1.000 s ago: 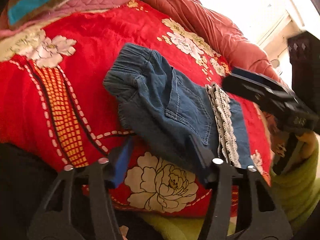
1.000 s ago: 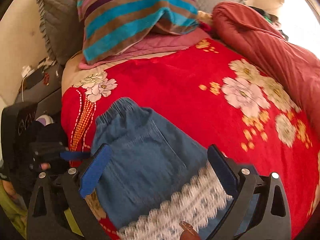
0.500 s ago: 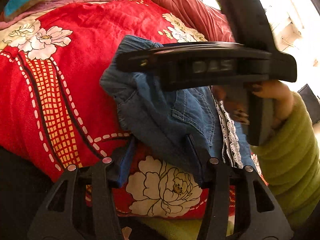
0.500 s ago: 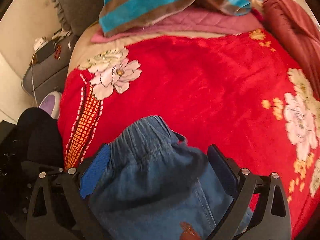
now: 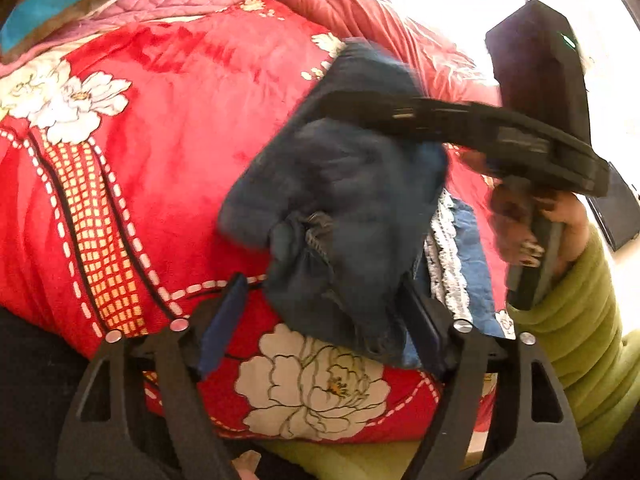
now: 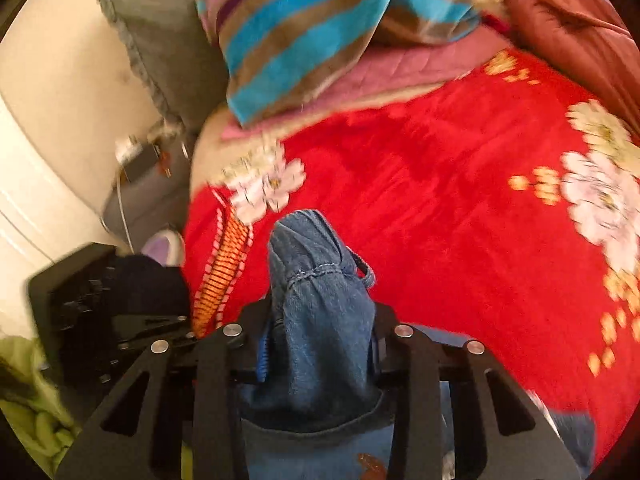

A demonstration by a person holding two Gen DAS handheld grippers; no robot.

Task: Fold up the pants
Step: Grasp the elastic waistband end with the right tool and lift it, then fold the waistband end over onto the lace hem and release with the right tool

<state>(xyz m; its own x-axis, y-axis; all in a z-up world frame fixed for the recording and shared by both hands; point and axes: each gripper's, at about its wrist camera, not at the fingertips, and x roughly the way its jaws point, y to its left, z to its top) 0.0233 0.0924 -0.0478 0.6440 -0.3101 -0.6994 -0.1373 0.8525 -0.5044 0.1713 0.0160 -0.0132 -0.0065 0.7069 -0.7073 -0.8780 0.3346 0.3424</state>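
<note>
Small blue denim pants [image 5: 340, 200] with a white lace trim [image 5: 444, 260] lie on a red floral blanket [image 5: 160, 120]. My right gripper [image 6: 320, 344] is closing, and its pads pinch the bunched elastic waistband [image 6: 316, 264]. In the left wrist view the right gripper [image 5: 360, 108] holds that end raised and curled over the rest of the pants. My left gripper [image 5: 320, 316] is opening at the near edge. A fold of denim lies between its fingers, and the blue left pad [image 5: 220, 320] stands clear of the cloth.
A hand in a green sleeve [image 5: 580, 320] holds the right gripper. A striped pillow [image 6: 320, 28], a grey pillow [image 6: 160, 40] and a maroon quilt [image 6: 580, 40] lie at the far side of the bed. A bedside stand with a charger [image 6: 140, 160] is on the left.
The right gripper swung over to the waistband, went from wide open to closed on it, and lifted it back over the pants. The left jaws stand wider apart than before.
</note>
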